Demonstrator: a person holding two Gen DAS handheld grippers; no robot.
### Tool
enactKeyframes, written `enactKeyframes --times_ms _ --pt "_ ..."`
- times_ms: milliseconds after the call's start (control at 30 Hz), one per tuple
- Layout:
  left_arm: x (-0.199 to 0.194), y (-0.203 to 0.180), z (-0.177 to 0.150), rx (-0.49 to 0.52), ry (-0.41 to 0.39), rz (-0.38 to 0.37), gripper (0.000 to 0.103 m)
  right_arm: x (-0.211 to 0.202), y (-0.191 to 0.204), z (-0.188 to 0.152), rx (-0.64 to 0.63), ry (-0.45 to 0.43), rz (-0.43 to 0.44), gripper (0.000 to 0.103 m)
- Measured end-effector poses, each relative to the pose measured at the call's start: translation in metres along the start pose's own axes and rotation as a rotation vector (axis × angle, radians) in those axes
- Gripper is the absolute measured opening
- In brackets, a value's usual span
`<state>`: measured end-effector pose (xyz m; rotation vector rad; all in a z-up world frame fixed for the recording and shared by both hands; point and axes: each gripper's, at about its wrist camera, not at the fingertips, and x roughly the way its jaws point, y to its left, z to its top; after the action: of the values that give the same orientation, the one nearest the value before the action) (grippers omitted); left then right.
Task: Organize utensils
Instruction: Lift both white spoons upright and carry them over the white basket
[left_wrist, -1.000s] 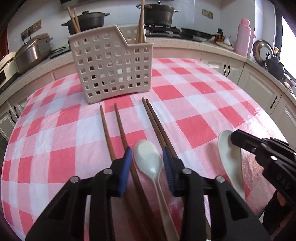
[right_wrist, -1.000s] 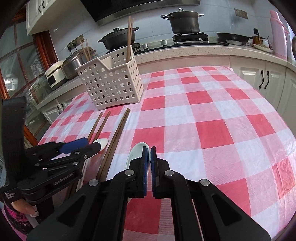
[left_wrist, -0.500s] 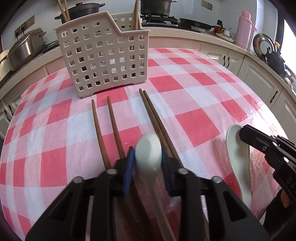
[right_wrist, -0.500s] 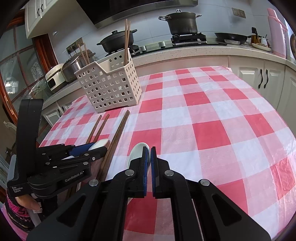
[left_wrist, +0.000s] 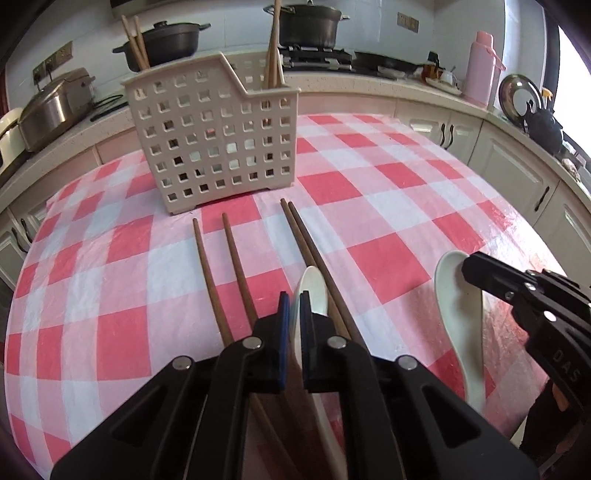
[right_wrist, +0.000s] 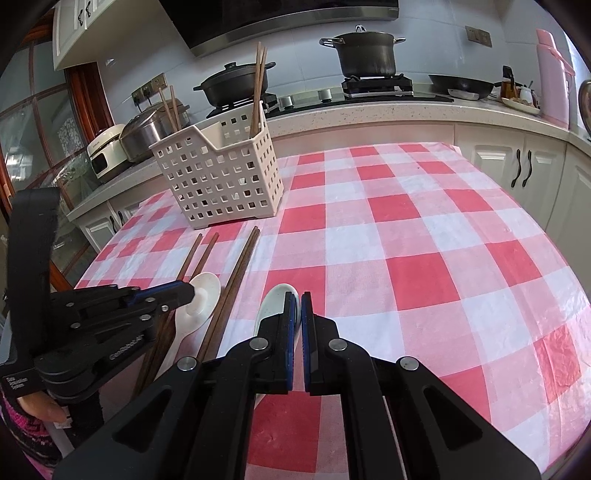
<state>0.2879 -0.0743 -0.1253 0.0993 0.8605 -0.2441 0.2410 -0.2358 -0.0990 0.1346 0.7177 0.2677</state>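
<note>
My left gripper (left_wrist: 294, 304) is shut on a white ceramic spoon (left_wrist: 314, 286), turned on its edge just above the checked tablecloth; it also shows in the right wrist view (right_wrist: 201, 295). My right gripper (right_wrist: 298, 308) is shut and empty, over a second white spoon (right_wrist: 273, 299) that lies on the cloth, also seen in the left wrist view (left_wrist: 456, 295). Two loose chopsticks (left_wrist: 207, 266) and a tight pair (left_wrist: 310, 247) lie in front of the white perforated utensil basket (left_wrist: 218, 147), which holds upright chopsticks (left_wrist: 273, 48).
The table (right_wrist: 424, 229) has a red and white checked cloth. Behind it runs a kitchen counter (right_wrist: 406, 110) with pots (right_wrist: 365, 51), a rice cooker (left_wrist: 55, 107), a pink flask (left_wrist: 482, 62) and a kettle (left_wrist: 546, 125). White cabinets (right_wrist: 517, 166) stand at the right.
My left gripper has shut on the white spoon, which was lying flat between open fingers, and has turned it on edge and lifted it slightly. The right gripper has stayed shut over the other spoon.
</note>
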Motion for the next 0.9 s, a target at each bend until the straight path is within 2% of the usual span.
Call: enactKeyframes --times_ms 200,300,467,700,900 --pt "0.017 0.002 0.008 0.000 0.031 -0.010 0.009 -0.001 0.001 0.000 -0.002 0.000 0.000 0.004" --pt "0.017 -0.003 0.010 0.027 0.020 0.002 0.005 0.000 0.000 0.002 -0.001 0.001 0.000 0.004" --pt "-0.003 -0.004 0.010 0.023 -0.069 0.039 0.002 -0.003 -0.002 0.004 0.003 -0.015 -0.007 0.004" --pt "-0.050 -0.003 0.003 0.020 -0.235 0.081 0.003 -0.021 0.010 0.014 -0.033 -0.098 -0.016 0.004" --pt "-0.075 0.008 -0.001 -0.010 -0.307 0.075 0.003 -0.035 0.026 0.021 -0.072 -0.158 -0.020 0.004"
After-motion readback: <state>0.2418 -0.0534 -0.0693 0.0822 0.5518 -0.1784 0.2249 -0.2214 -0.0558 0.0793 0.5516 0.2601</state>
